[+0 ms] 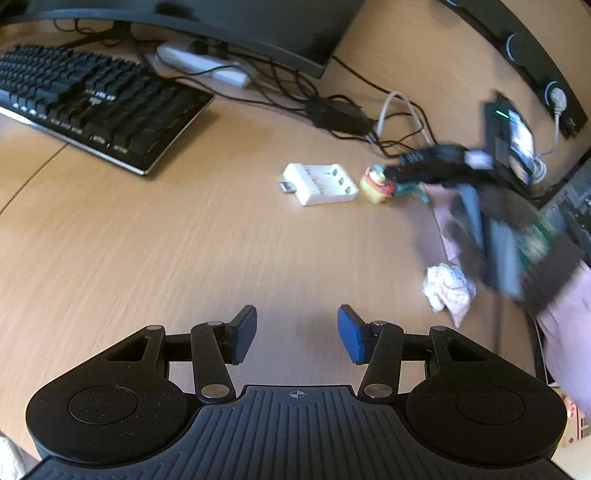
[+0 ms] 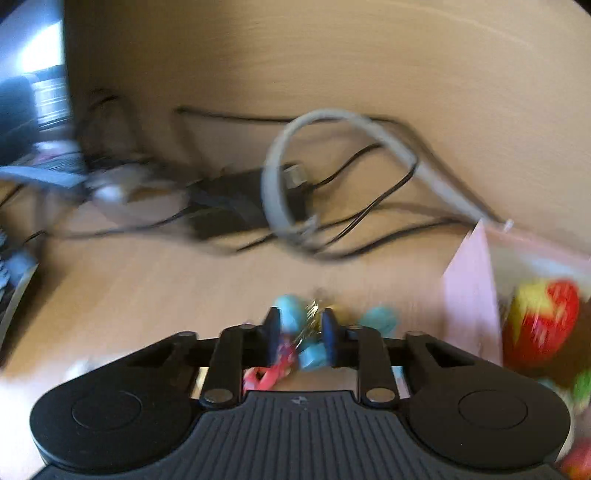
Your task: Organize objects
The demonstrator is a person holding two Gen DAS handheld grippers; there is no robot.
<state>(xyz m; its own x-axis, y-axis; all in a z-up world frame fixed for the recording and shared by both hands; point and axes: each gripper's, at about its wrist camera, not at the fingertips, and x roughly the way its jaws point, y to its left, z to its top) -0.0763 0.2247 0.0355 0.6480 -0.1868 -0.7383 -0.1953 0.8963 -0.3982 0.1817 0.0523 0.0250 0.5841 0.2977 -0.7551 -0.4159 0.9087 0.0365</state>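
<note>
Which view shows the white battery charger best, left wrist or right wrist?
The left wrist view. There the white battery charger lies flat on the wooden desk, whole and fairly sharp, its slots facing up, beside a small colourful toy. The right wrist view is motion-blurred and does not show the charger at all.

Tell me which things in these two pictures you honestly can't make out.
- Right wrist view: the small toy in the right gripper is smeared by motion; its shape is unclear.
- Right wrist view: the red and yellow thing is blurred and partly behind the pink paper.
- Left wrist view: the monitor is cut off by the top edge.
</note>
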